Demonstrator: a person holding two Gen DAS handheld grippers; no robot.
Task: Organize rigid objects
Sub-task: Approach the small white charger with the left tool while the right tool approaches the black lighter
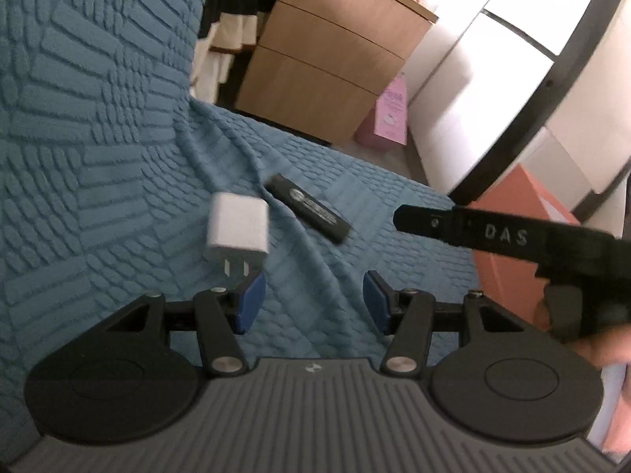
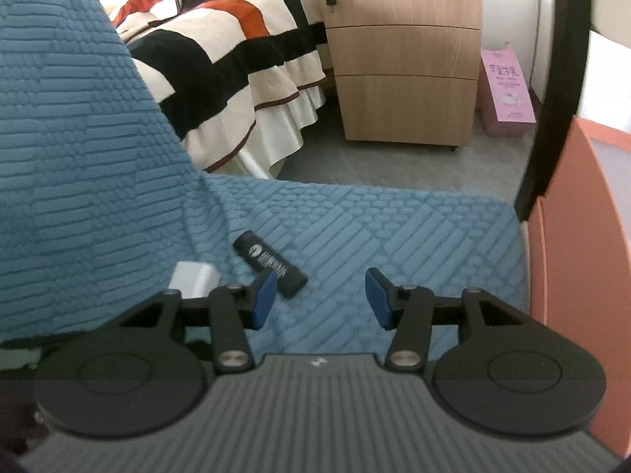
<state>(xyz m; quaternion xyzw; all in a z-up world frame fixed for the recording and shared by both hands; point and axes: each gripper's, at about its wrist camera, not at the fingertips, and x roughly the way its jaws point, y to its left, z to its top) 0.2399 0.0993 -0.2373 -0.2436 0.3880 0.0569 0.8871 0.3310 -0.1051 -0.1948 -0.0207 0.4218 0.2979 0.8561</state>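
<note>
- On the blue textured cover lie the two things to be sorted: a white plug adapter and, just to its right and a little farther off, a black stick with pale lettering.
- The two lie close together but apart, in a fold where the cover rises steeply on the left.
- The left gripper hovers over the cover with its jaws partly apart and nothing between them; the adapter's prongs sit just beyond its left blue pad.
- The right gripper also stands partly open and empty, the near end of the black stick by its left pad.
- In the left wrist view the right gripper reaches in from the right as a black arm.
- Far off stand a wooden drawer cabinet, a pink box and a striped bed cover.
- An orange box sits at the right edge.
</note>
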